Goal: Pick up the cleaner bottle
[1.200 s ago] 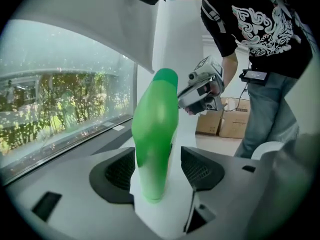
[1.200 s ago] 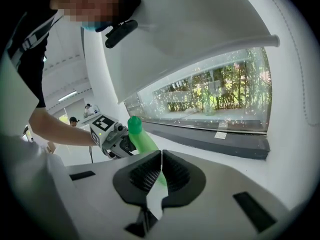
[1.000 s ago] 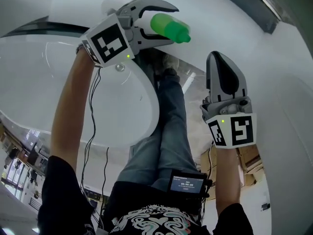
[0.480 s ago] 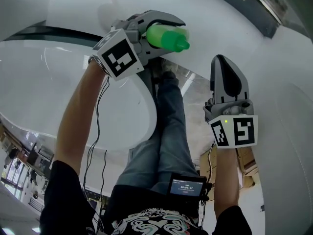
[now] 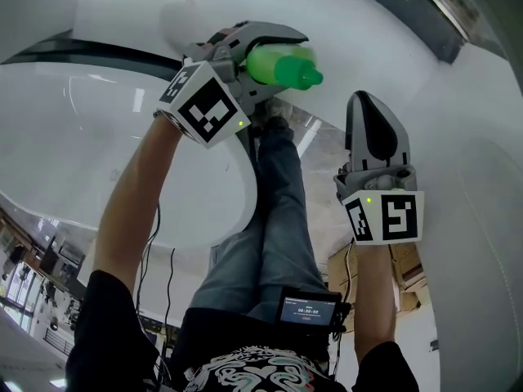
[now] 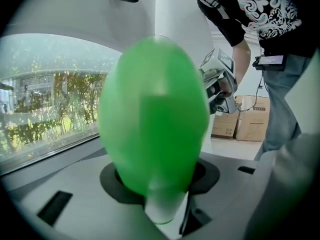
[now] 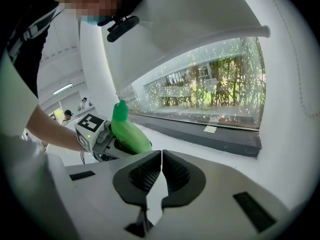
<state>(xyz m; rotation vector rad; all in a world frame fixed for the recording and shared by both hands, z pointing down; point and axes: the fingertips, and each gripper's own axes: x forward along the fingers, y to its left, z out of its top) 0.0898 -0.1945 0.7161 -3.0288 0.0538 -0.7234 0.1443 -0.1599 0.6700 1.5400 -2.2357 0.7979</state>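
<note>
The green cleaner bottle (image 5: 286,65) lies between the jaws of my left gripper (image 5: 279,55) at the top middle of the head view, cap pointing right. Those jaws have just been closing and now press on the bottle's sides. In the left gripper view the bottle (image 6: 152,119) fills the middle, its body seated between the dark pads (image 6: 112,176). My right gripper (image 5: 369,100) hangs to the right of the bottle, shut with nothing in it. From the right gripper view (image 7: 161,176) I see the bottle (image 7: 127,131) upright in the left gripper (image 7: 107,141), over a white surface.
A curved white counter (image 5: 98,137) spreads to the left. A dark ledge (image 7: 210,134) runs under a wide window (image 7: 210,91). Cardboard boxes (image 6: 245,121) stand on the floor behind. The person's jeans-clad legs (image 5: 278,219) fill the lower middle of the head view.
The left gripper's jaws have closed in on the green bottle and the gripper has tilted, its marker cube swinging down and right. The right gripper has stayed in place.
</note>
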